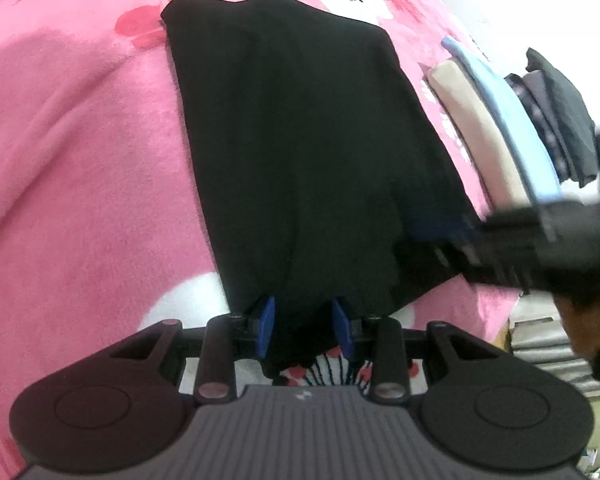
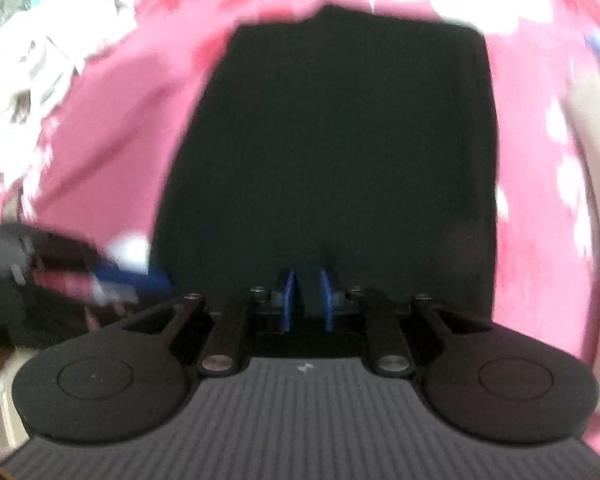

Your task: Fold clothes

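Landmark for this report: the black garment (image 1: 300, 152), which lies lengthwise on the pink floral blanket (image 1: 80, 160), already narrowed to a long panel.

Left of the garment: bare blanket only, nothing to snag.

At the garment's near edge, left corner: your left gripper (image 1: 305, 330) has its blue pads partly parted with a bunch of black cloth filling the gap, so it appears clamped on that hem. The bunch is thick and uneven; if a layer slips out when you lift, the fold will come up lopsided.

At the garment's near edge, right side: your right gripper (image 2: 308, 300) stands with its jaws nearly closed, a narrow gap between the pads. The view is blurred and dark on dark, so I cannot tell whether any cloth is pinched there. If it holds nothing, or only the top layer, one corner will trail when you carry the edge forward and the panel will skew.

Right of the garment: a stack of folded clothes (image 1: 512, 128) sits near its right edge. A wide sweep with the right hand could drag cloth into that stack and topple it.
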`<state>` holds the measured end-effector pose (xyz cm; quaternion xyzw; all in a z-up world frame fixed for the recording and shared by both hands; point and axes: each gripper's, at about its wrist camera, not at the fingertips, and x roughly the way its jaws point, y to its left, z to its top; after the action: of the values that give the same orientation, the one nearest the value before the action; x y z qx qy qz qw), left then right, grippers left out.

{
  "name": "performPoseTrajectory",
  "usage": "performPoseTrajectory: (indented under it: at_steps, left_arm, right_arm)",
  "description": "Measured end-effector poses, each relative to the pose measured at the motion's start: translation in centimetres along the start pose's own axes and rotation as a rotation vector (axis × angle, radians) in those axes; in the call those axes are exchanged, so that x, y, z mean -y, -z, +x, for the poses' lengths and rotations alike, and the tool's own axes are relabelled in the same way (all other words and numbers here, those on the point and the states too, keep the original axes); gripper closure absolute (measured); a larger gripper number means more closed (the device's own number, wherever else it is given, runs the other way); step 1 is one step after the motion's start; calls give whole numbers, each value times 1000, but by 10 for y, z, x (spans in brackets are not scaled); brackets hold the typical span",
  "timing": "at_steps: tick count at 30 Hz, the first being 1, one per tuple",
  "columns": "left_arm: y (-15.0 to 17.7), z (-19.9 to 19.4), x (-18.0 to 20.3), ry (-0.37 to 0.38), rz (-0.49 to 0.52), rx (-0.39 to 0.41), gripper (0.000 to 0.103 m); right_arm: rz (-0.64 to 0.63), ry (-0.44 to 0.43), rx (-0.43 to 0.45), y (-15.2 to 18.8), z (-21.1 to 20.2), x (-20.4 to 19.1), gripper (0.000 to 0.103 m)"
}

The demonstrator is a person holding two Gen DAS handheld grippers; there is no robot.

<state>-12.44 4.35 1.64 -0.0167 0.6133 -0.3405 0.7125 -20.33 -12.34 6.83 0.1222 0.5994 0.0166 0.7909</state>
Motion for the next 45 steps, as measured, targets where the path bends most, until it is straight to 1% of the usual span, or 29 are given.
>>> performPoseTrajectory:
  at_steps: [2,6,10,12,14,16,17,19,20,22,25,27,28,30,32,35,36,37,38,41,44,45]
  left_arm:
    - [-1,0,3,-12,15,-6,69]
    - [-3,1,6,-26,15,-20,69]
    - [-4,2,11,-52,34,-28,69]
    - [-4,3,12,-58,39,-29,69]
    - [-4,3,14,-62,40,-29,69]
    - [-5,4,15,-60,34,-28,69]
    - [-5,5,15,-59,33,-27,69]
    - [-5,5,14,-57,32,-25,69]
    - [-5,5,14,-57,31,-25,69]
    - [-4,4,13,-59,30,-24,69]
    - [-3,4,14,-66,31,-22,69]
    - [-3,4,15,-71,33,-21,69]
    - [-4,4,15,-72,34,-21,69]
    - [-4,4,16,-71,32,-19,69]
    - [-3,4,15,-66,28,-14,69]
    - [-1,3,13,-62,22,-4,69]
    - [0,2,13,-62,20,-1,69]
    - [1,2,12,-63,17,2,69]
    - [1,2,12,-64,15,5,69]
    - [2,2,13,-69,11,9,69]
    - [2,2,13,-72,16,9,69]
    - [2,1,13,-71,15,10,69]
  right_arm:
    - [-9,19,-52,18,-10,5,90]
    - [-43,37,-44,18,-34,15,89]
    - [-115,1,80,-17,-39,18,89]
    - [-144,12,99,-27,-30,24,89]
    - [-149,59,65,-24,-18,36,91]
    - [-145,113,15,-9,-17,49,93]
    - [-143,140,-11,-1,-17,55,91]
    - [-108,198,-60,9,-27,65,91]
    - [-95,210,-59,9,-34,68,91]
    - [-86,212,-25,4,-46,70,91]
    - [-153,162,76,-22,-46,54,91]
    - [-196,109,131,-39,-35,41,91]
    - [-218,88,138,-44,-27,35,92]
    - [-260,87,125,-46,-12,32,92]
    - [-260,122,73,-35,-2,42,93]
    - [-200,158,-3,-21,-10,62,91]
    - [-201,183,-14,-20,-15,65,91]
    - [-219,206,-5,-22,-20,64,91]
    - [-229,203,25,-29,-24,63,91]
    - [-257,165,128,-58,-28,56,91]
    - [-344,134,188,-86,-6,45,92]
    - [-357,134,191,-93,3,43,93]
